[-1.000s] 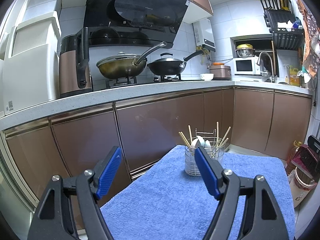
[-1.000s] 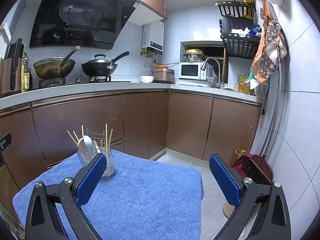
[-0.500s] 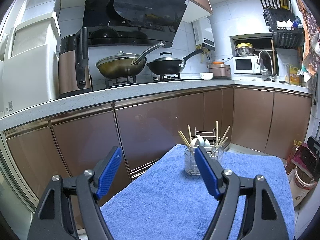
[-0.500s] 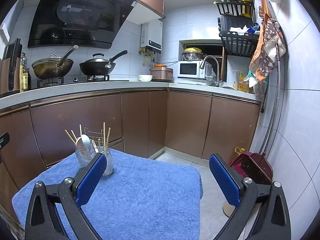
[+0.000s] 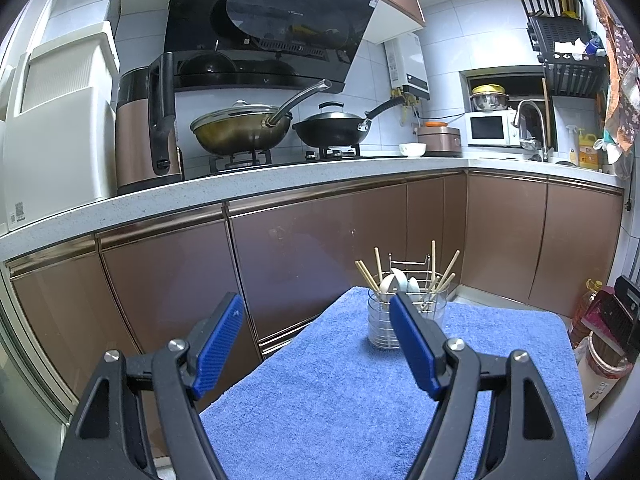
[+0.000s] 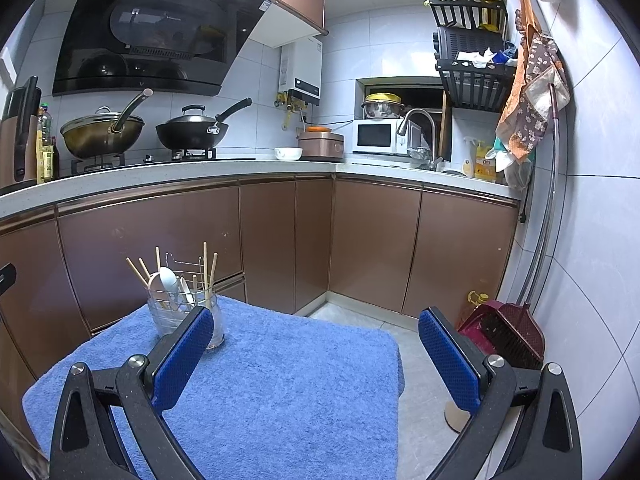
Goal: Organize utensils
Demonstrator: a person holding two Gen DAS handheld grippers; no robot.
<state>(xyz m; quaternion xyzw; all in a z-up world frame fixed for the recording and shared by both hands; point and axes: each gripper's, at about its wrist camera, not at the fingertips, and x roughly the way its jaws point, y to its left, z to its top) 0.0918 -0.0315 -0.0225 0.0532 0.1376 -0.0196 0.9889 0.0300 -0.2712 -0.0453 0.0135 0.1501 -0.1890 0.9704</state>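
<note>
Both tools [image 5: 316,344] [image 6: 316,344] agape above towel [image 6: 288,392]

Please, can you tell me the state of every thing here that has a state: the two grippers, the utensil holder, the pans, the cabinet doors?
left gripper: open, empty.
right gripper: open, empty.
utensil holder: upright on blue towel, holding chopsticks and spoons.
brass wok: lidded.
black wok: lidded.
cabinet doors: shut.

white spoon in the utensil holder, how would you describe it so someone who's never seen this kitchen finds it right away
Find the blue towel spread over the table in front of the brown cabinets. Near its far edge stands a clear cup with a wire rack holding utensils. The white spoon stands bowl-up inside it, the broad rounded white shape among thin straight wooden chopsticks.
</note>
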